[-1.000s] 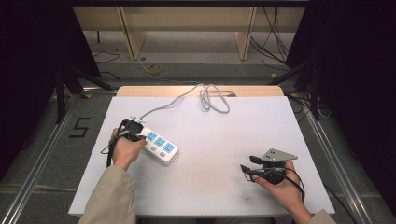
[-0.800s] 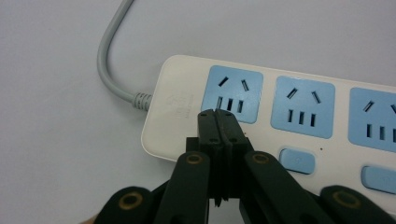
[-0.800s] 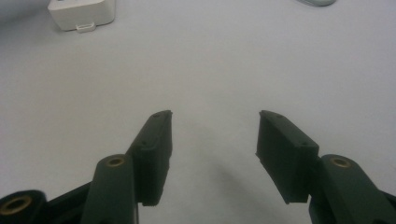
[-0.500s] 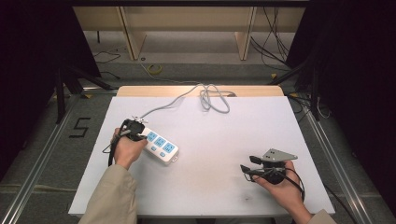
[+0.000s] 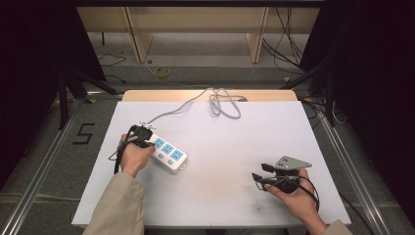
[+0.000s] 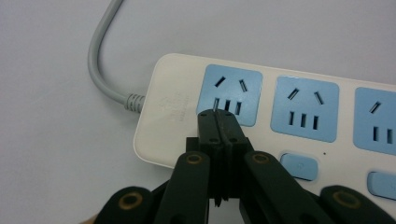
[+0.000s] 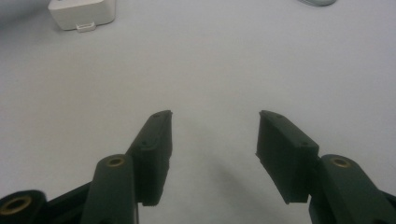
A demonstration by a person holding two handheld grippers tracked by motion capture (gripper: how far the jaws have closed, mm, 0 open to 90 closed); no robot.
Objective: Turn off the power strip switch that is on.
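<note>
Left tool [image 6: 218, 122] clenched, tip pressed on the white plastic power strip with blue sockets [image 5: 167, 153], left of centre on the desk [image 5: 274, 132]. Rigid, light, slick; steady its long edges. Right tool [image 7: 212, 135] released.

One white power strip [image 5: 165, 153] at nine o'clock on the bench [image 5: 225, 196], with three blue sockets and three blue switches. One grey cable [image 5: 222, 103] coiled at twelve o'clock. Two claws: left claw [image 5: 138, 138] at nine o'clock, right claw [image 5: 259, 177] at four o'clock. Two hands.
</note>
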